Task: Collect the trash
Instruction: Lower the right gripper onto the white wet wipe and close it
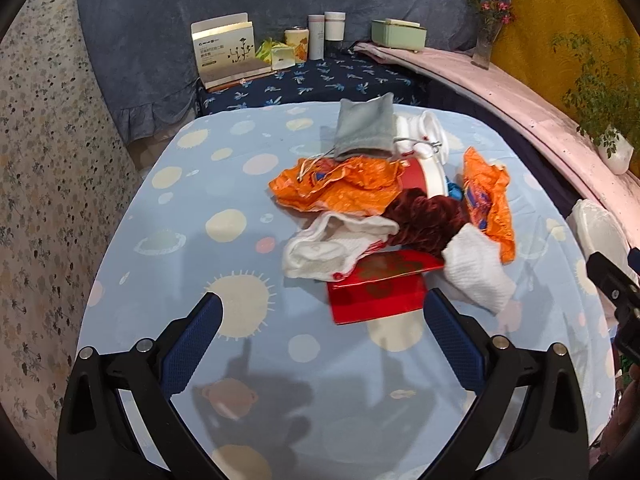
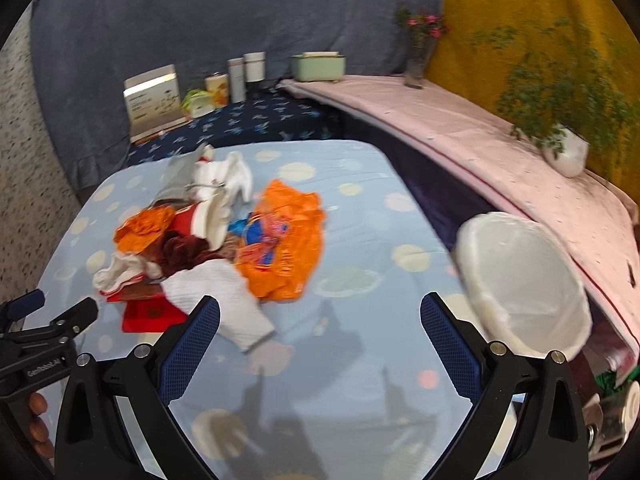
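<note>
Approach step, nothing collected yet. Left gripper (image 1: 322,312) and right gripper (image 2: 320,314): jaws released, empty. Trash pile (image 1: 384,216) mid-surface; white bin (image 2: 524,280) at right edge. Next: grasp near red packet (image 1: 376,296).

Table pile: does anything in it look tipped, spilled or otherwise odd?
Yes. The red cup lies on its side in the heap, its white rim toward the right, half covered by an orange wrapper and a grey pouch. No spill shows. The white bin at the table's right edge also looks tilted toward the pile.
</note>
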Demonstrator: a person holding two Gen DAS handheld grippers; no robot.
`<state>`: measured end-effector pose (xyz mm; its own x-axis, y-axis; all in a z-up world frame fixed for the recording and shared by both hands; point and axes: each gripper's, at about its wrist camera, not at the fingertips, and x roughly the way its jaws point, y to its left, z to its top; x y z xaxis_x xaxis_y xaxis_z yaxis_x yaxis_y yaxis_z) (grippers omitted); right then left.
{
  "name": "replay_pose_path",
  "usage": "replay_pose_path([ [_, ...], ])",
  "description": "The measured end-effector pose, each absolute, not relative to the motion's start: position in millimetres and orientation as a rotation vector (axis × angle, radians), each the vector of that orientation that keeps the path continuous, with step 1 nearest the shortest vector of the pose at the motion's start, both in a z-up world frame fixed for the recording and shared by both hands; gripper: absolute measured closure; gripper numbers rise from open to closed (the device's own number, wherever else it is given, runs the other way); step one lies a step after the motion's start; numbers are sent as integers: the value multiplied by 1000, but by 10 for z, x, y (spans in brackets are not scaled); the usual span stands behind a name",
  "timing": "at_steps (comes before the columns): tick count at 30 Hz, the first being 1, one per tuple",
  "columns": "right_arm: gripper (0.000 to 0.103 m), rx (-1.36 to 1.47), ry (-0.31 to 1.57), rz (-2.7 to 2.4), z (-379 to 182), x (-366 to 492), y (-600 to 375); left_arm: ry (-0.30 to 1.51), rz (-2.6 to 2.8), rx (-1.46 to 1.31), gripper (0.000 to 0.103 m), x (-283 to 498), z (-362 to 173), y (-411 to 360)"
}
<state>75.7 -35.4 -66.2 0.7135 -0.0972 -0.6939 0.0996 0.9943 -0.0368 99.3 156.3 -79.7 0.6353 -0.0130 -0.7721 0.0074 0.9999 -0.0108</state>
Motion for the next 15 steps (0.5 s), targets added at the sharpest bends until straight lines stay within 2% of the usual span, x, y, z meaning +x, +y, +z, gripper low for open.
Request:
replay_pose_path([
  [4,12,-42,794,-40,-835,917,-79,906,-10,-17,7,1055,-914,1636],
  [9,28,-84,855,3,-1099,1093,145,923,-15,-27,7,1132,-999,1674],
  [13,35,-67,900,26,-1273,1203,196,934,-19,-41,7,1181,-1048,1734],
  [15,42,-54,916,43,-1333,1233,212,935,-19,-47,7,1197,-1059,1779],
])
